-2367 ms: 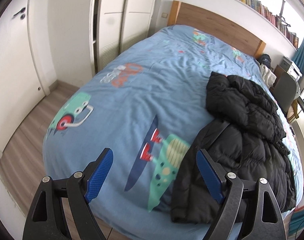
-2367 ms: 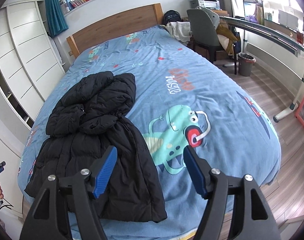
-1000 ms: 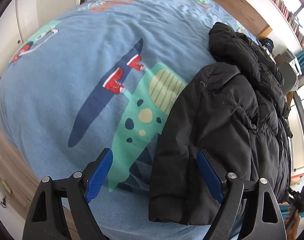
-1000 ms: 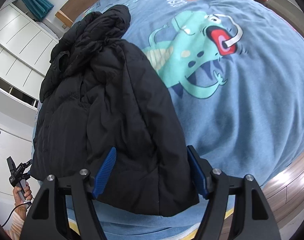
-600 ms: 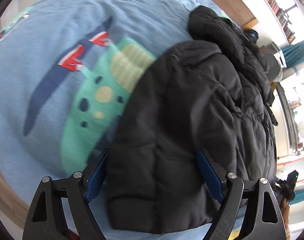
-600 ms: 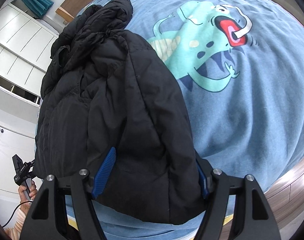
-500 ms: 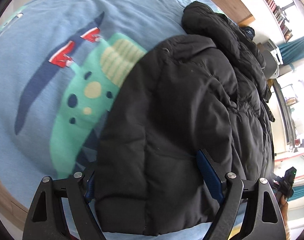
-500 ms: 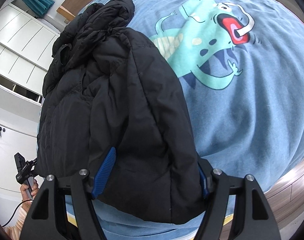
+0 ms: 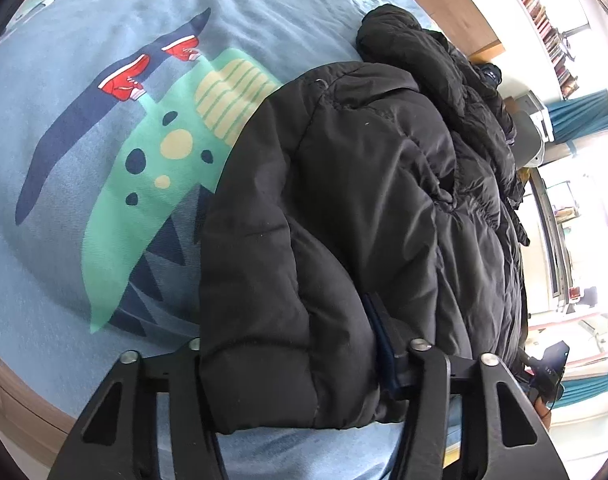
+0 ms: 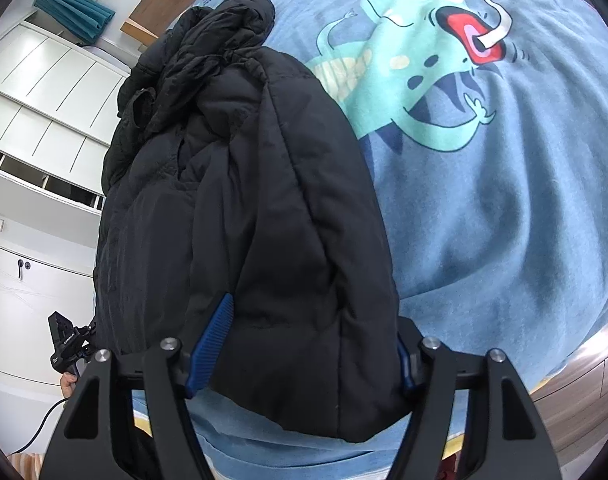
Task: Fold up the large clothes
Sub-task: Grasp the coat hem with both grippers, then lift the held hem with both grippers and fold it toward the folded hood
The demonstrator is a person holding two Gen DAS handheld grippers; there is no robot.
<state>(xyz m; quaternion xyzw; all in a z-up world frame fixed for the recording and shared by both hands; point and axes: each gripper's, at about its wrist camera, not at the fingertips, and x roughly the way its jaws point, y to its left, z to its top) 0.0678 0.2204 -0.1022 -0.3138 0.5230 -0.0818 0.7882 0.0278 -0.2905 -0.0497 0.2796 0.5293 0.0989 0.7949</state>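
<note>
A black puffer jacket [image 9: 364, 208] lies lengthwise on a bed with a blue dinosaur-print cover [image 9: 83, 128]. Its hem is at the near edge, its hood end far away. My left gripper [image 9: 291, 344] straddles the hem's left corner with its jaws closing on the padded fabric; one blue pad [image 9: 378, 336] shows, the other is hidden. In the right wrist view my right gripper [image 10: 304, 348] straddles the jacket's [image 10: 243, 200] right hem corner, blue pads [image 10: 211, 344] against the fabric on both sides.
The bed cover [image 10: 504, 200] spreads wide to the jacket's right. A wooden headboard [image 9: 436, 4] and bookshelf are at the far end. White wardrobes [image 10: 35, 112] stand on the left side. Wood floor [image 10: 576, 384] borders the bed's foot.
Both grippers moved down and forward from above the bed to the jacket's hem. Their jaws now enclose the hem corners and have narrowed onto the fabric.
</note>
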